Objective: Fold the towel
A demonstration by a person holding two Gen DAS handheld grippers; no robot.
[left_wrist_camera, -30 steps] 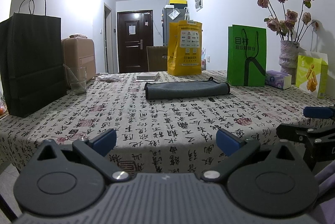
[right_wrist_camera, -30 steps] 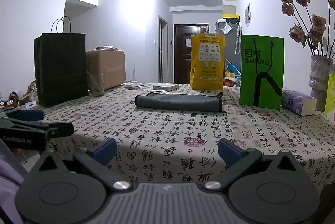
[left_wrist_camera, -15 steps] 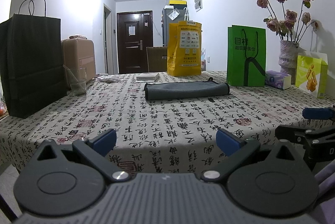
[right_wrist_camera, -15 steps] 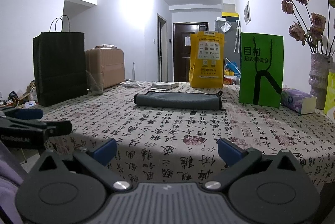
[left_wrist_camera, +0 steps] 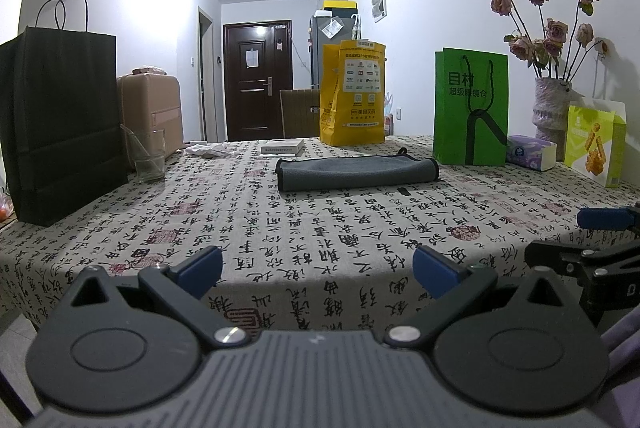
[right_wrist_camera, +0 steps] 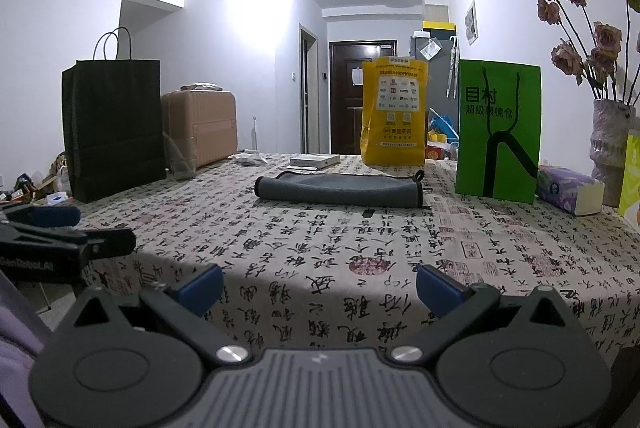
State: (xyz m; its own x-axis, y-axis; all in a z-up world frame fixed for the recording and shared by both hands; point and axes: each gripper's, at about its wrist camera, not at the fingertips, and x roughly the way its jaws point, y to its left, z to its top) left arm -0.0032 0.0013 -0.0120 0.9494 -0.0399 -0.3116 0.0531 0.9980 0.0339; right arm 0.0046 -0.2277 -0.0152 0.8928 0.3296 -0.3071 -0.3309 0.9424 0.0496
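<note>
A grey towel [left_wrist_camera: 357,173] lies flat in a long folded strip on the far middle of the table; it also shows in the right wrist view [right_wrist_camera: 340,189]. My left gripper [left_wrist_camera: 318,271] is open and empty at the table's near edge, well short of the towel. My right gripper [right_wrist_camera: 320,288] is open and empty at the near edge too. Each gripper shows at the side of the other's view, the right one [left_wrist_camera: 588,240] and the left one [right_wrist_camera: 60,232].
The table wears a calligraphy-print cloth [left_wrist_camera: 320,228]. A black paper bag [left_wrist_camera: 60,124] and a glass [left_wrist_camera: 149,156] stand at left. A yellow bag [left_wrist_camera: 354,94], a green bag [left_wrist_camera: 470,108], a tissue pack [left_wrist_camera: 530,151], a snack bag [left_wrist_camera: 596,144] and a vase [left_wrist_camera: 550,112] line the back right.
Both grippers have risen or tilted very slightly; the scene sits a touch lower in the views. The towel has not moved.
</note>
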